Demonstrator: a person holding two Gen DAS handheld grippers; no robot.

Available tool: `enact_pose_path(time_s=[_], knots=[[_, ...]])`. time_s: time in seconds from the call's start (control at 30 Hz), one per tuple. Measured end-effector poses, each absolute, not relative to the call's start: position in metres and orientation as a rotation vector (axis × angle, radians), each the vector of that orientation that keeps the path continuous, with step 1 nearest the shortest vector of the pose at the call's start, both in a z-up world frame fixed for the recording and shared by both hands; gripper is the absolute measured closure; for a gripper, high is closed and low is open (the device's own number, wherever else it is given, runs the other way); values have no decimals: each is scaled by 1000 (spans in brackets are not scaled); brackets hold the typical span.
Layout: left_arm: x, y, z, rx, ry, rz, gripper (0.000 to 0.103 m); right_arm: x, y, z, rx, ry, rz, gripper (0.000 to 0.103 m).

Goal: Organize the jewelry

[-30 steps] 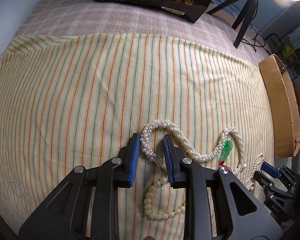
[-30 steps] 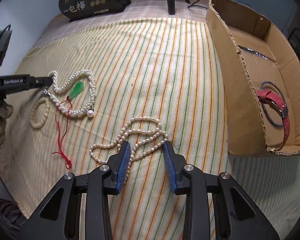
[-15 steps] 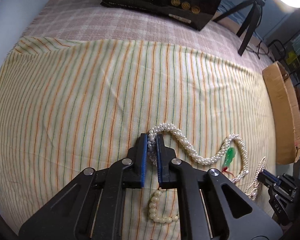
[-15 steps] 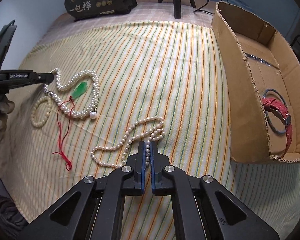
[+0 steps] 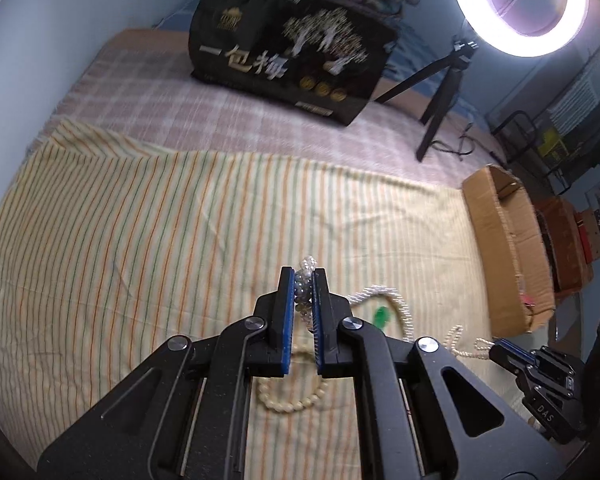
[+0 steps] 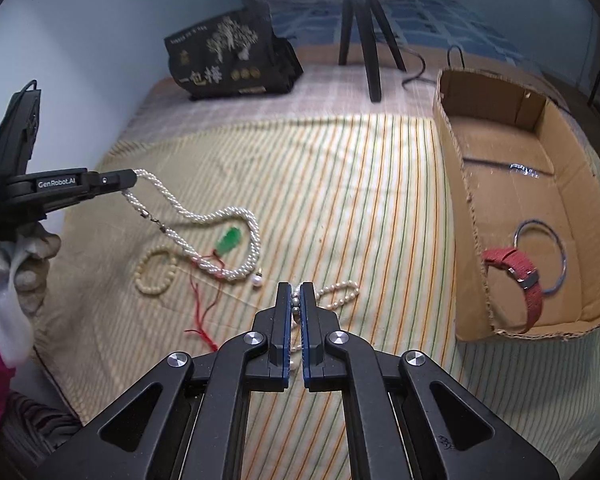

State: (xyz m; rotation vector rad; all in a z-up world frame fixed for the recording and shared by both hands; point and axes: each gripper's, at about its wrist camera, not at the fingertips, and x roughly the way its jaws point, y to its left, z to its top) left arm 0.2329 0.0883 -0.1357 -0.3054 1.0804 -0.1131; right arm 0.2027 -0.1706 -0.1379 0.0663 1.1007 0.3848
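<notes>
My left gripper (image 5: 304, 276) is shut on a twisted white pearl necklace (image 5: 396, 300), and one end hangs lifted from the striped cloth (image 5: 140, 240). The right wrist view shows that necklace (image 6: 236, 214) trailing from the left gripper (image 6: 130, 178) down past a green pendant (image 6: 230, 240) on a red cord (image 6: 202, 312). A cream bead bracelet (image 6: 156, 272) lies flat beside it. My right gripper (image 6: 296, 290) is shut on a thin pearl strand (image 6: 340, 290), part of which still rests on the cloth.
An open cardboard box (image 6: 456, 200) stands at the right, holding a red watch strap (image 6: 516, 272), a blue bangle (image 6: 560, 248) and a silver chain (image 6: 520, 168). A black bag (image 5: 292, 60), a tripod (image 5: 440, 92) and a ring light (image 5: 528, 4) stand behind the cloth.
Both grippers went from open around their strands to shut on them, then rose and tilted up. The twisted necklace's end and part of the thin strand came off the cloth.
</notes>
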Motion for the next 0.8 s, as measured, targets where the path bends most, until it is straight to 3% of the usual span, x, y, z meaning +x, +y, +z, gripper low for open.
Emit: enact_pose_path(time_s=[0.8], knots=[[185,40,-13,-314,830,-279,97,177,-198,-63,125,929,423,100]])
